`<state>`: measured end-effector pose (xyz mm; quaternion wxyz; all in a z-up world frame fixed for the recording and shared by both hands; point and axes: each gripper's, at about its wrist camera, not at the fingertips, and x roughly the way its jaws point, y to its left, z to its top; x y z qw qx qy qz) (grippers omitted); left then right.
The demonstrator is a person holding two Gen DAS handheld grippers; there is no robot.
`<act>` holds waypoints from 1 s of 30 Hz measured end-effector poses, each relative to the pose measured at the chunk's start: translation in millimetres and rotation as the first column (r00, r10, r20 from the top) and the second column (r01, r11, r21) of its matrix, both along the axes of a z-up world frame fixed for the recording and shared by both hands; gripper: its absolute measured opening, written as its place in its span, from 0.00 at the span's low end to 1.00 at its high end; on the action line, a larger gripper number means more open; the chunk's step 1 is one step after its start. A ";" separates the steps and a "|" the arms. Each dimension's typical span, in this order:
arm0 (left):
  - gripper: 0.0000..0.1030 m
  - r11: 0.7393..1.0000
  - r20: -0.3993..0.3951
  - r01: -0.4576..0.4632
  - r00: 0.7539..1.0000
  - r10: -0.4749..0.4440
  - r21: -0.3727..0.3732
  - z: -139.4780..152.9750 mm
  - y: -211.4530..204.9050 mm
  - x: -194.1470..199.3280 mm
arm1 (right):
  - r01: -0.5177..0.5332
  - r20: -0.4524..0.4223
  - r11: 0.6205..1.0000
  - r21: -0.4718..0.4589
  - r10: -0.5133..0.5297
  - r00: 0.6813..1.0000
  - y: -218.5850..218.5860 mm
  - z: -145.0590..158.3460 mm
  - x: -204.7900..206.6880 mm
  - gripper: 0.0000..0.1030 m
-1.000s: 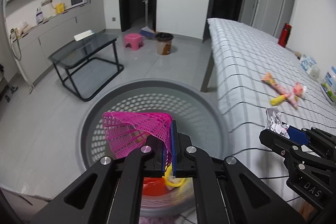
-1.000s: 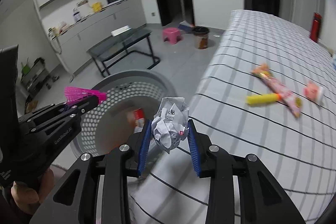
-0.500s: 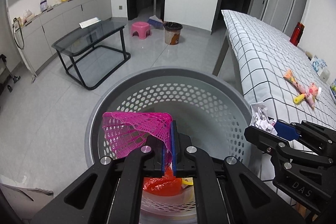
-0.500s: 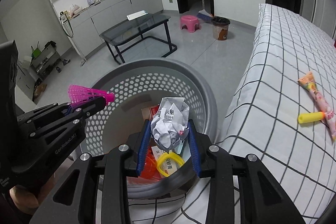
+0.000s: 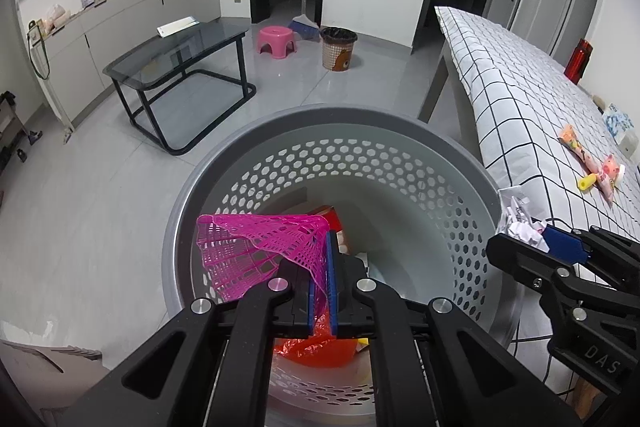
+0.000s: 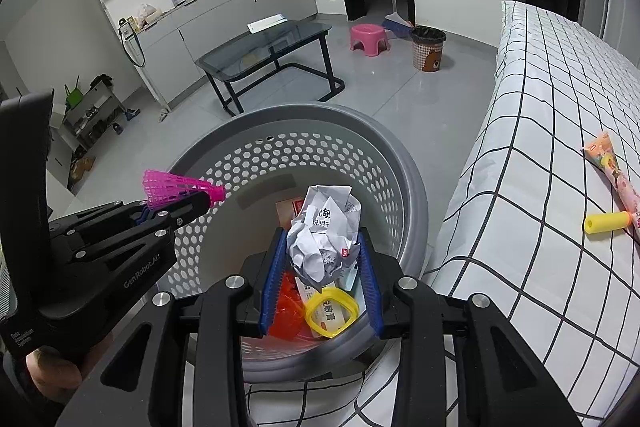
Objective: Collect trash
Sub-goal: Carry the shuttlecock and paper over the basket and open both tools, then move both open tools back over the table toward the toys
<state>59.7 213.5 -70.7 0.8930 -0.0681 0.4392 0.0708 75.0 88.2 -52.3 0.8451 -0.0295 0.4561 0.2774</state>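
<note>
My left gripper [image 5: 323, 283] is clenched on a pink shuttlecock [image 5: 256, 251]; its blue pads pinch the mesh skirt flat at lower centre of the left wrist view, and the rest of the skirt fans out to the left. My right gripper [image 6: 320, 267] is grasping a crumpled paper ball [image 6: 324, 231] between its blue pads, the ball bulging above them at centre of the right wrist view.

Both loads hang over the mouth of the grey perforated basket [image 5: 400, 163], which fills the lower middle of both views. Down inside it I see a red plastic bag [image 5: 316, 347] and a yellow ring [image 6: 332, 307] lying on a small carton.

To the right, on the checked bedsheet [image 6: 540, 131], a yellow tube [image 6: 606, 223] and a pink wrapper [image 6: 612, 171] are not yet collected, so I judge the task partly done.

The risks as I read them: the shuttlecock's skirt is light and springy, so it may cling to a pad or flick sideways past the rim when I let go. The paper ball sits close to the basket's near-right wall, by the bed edge; released off-centre it could bounce onto the sheet or floor. My two grippers are also near each other, and a careless swing could knock them together.
</note>
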 end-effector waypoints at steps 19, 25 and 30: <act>0.53 0.999 -0.026 -0.037 0.999 0.038 0.036 -4.7 6.7 -5.2 | 0.015 0.014 0.999 0.030 -0.015 1.000 -8.0 4.5 1.1 0.50; 0.66 0.998 -0.015 -0.048 0.999 0.049 0.037 -1.1 9.4 -7.1 | 0.017 0.016 0.999 0.034 -0.018 1.000 -8.5 5.2 1.3 0.52; 0.69 0.998 -0.010 -0.057 0.998 0.057 0.040 1.3 11.5 -8.8 | 0.018 0.021 0.999 0.037 -0.019 1.000 -8.7 7.3 1.4 0.53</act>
